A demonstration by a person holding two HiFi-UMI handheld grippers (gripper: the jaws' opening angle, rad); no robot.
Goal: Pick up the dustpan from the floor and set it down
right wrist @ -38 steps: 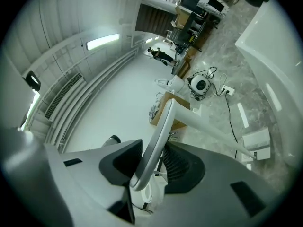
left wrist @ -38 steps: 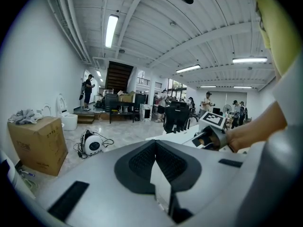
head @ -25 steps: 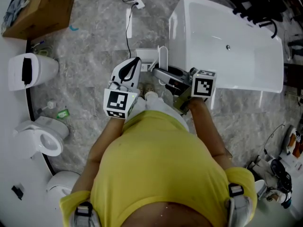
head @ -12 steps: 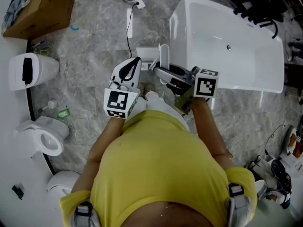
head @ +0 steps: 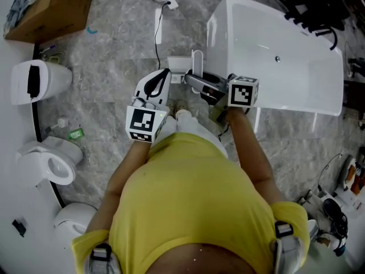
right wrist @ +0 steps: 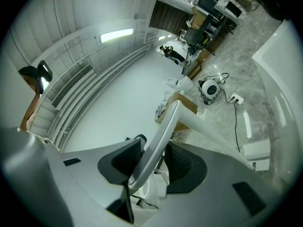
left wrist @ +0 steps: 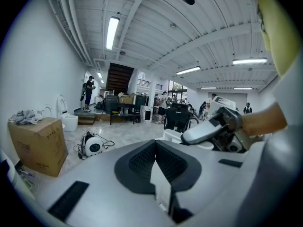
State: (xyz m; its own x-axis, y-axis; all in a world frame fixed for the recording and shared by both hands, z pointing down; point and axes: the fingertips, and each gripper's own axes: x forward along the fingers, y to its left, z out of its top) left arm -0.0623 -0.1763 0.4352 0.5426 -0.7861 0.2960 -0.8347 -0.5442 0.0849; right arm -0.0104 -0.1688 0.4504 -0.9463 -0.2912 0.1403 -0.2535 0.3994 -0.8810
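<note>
The white dustpan hangs low over the grey marble floor beside the bathtub, its handle standing up. My right gripper reaches in from the right and is shut on that handle. In the right gripper view the curved handle runs up between the dark pads of the right gripper, and the pan shows lower right. My left gripper hovers just left of the dustpan, apart from it. In its own view the left gripper has its jaws together with nothing between them.
A white bathtub fills the right side, close to my right gripper. Toilets line the left wall, and a cardboard box sits at the far left. A power strip with cable lies beyond the dustpan. A person's feet stand under the grippers.
My right gripper has shifted a little with the dustpan's handle still in its jaws. The left gripper has stayed where it was.
</note>
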